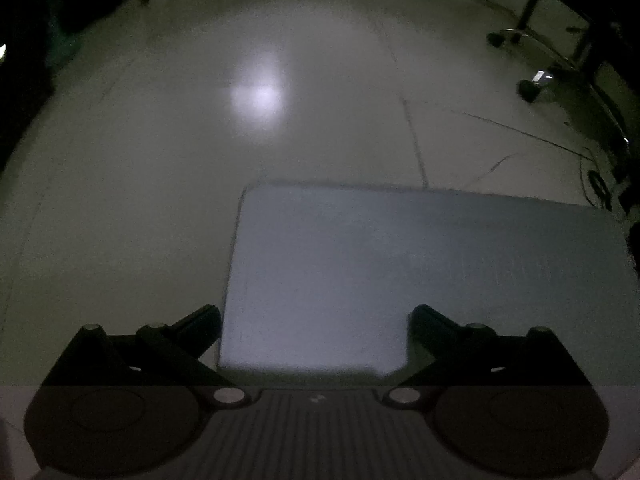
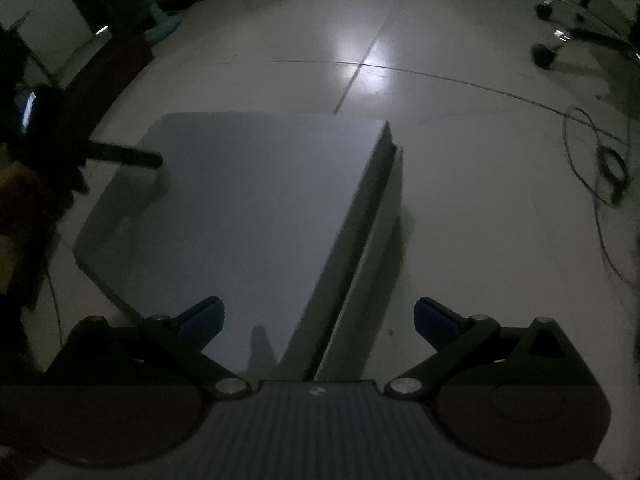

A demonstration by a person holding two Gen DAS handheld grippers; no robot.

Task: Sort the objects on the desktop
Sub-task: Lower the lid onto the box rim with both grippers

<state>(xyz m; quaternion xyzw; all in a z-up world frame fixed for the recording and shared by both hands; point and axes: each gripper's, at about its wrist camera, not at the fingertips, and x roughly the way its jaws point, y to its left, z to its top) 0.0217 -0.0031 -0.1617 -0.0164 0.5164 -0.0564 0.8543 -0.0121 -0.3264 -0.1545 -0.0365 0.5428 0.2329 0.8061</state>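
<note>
Both grippers are spread wide and hold nothing: the left gripper [image 1: 315, 328] hangs over the near corner of a bare pale table [image 1: 400, 264], the right gripper [image 2: 318, 320] over its right edge. No desktop objects show. Cables [image 2: 600, 160] lie on the dim tiled floor [image 2: 480, 220].

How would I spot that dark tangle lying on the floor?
Start at the pale grey rectangular tabletop and look right across the glossy tiled floor. There lies a thin dark cable, looped into a small coil; unlike the wheeled chair base beyond, it is flat and stringy.
</note>
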